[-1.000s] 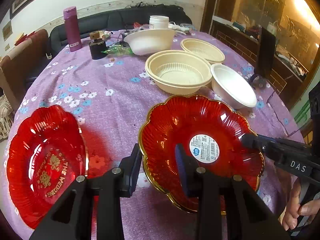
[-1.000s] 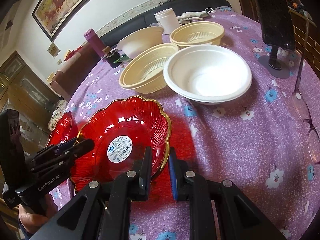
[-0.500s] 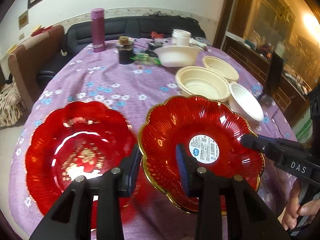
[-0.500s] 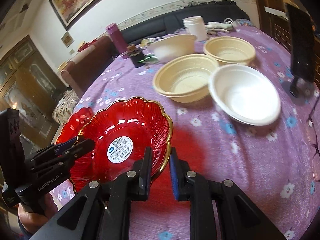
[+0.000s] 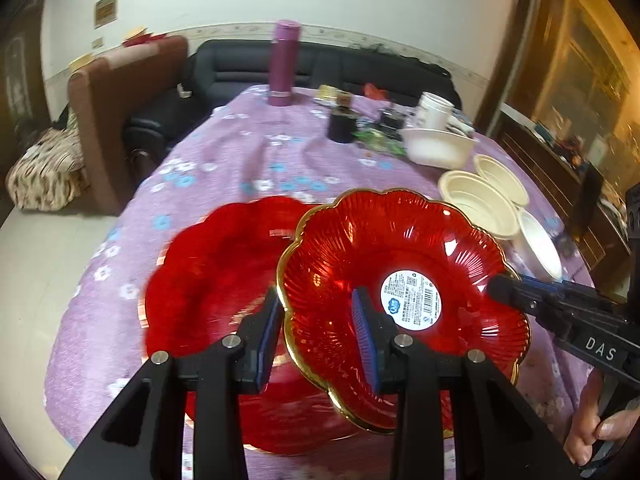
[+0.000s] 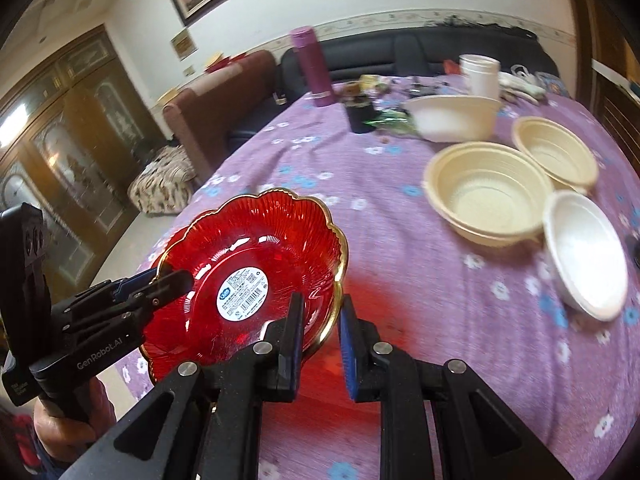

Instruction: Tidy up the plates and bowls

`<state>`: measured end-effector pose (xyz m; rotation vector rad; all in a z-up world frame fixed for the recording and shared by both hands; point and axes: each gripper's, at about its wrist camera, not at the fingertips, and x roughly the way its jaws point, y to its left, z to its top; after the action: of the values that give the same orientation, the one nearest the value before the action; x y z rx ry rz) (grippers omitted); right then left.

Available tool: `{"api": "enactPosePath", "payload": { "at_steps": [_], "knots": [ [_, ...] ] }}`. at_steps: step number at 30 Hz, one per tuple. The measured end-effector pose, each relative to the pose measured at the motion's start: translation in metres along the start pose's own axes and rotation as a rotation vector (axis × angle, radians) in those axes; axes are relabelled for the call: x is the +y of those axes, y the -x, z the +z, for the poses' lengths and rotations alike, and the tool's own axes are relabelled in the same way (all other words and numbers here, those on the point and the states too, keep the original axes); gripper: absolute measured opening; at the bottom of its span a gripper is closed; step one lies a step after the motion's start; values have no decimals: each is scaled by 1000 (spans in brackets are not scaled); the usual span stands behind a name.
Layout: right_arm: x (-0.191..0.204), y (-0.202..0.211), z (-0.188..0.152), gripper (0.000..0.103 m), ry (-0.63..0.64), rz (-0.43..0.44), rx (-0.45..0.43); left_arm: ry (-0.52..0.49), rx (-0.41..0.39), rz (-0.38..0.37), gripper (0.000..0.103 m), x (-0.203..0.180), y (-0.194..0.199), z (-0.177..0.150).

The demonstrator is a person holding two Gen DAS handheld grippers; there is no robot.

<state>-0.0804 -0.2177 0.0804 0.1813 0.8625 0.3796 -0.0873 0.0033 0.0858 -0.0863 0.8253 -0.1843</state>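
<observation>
A red gold-rimmed plate with a white sticker (image 5: 400,280) (image 6: 248,264) is held in the air between both grippers. My left gripper (image 5: 318,336) is shut on its near-left rim; it also shows at the left of the right wrist view (image 6: 168,280). My right gripper (image 6: 320,332) is shut on the opposite rim and shows at the right of the left wrist view (image 5: 496,286). A second red plate (image 5: 212,280) lies on the purple tablecloth (image 5: 240,152), partly under the held one. Cream bowls (image 6: 488,196) (image 6: 556,152) and white bowls (image 6: 588,248) (image 6: 452,116) stand to the right.
A purple flask (image 5: 284,60), a dark jar (image 5: 342,124), a white tub (image 5: 434,110) and small clutter stand at the table's far side. A brown chair (image 5: 120,92) and a black sofa (image 5: 240,68) lie beyond. The table edge drops off at left.
Both grippers have carried the stickered plate up and leftward, so it now overlaps the second red plate. The bowls have slid to the right of both views.
</observation>
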Motion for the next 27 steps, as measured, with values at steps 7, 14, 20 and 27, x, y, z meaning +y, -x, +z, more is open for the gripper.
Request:
{"api": "enactPosePath", "payload": {
  "at_steps": [7, 14, 20, 27],
  "knots": [
    [37, -29, 6, 19, 74, 15, 44, 80, 15, 47, 33, 39, -3, -7],
    [55, -65, 8, 19, 103, 7, 104, 131, 45, 62, 33, 65, -17, -14],
    [62, -84, 10, 19, 128, -22, 138, 133, 65, 75, 34, 72, -25, -15],
    [63, -95, 12, 19, 129, -33, 160, 110, 73, 95, 37, 71, -29, -15]
  ]
}}
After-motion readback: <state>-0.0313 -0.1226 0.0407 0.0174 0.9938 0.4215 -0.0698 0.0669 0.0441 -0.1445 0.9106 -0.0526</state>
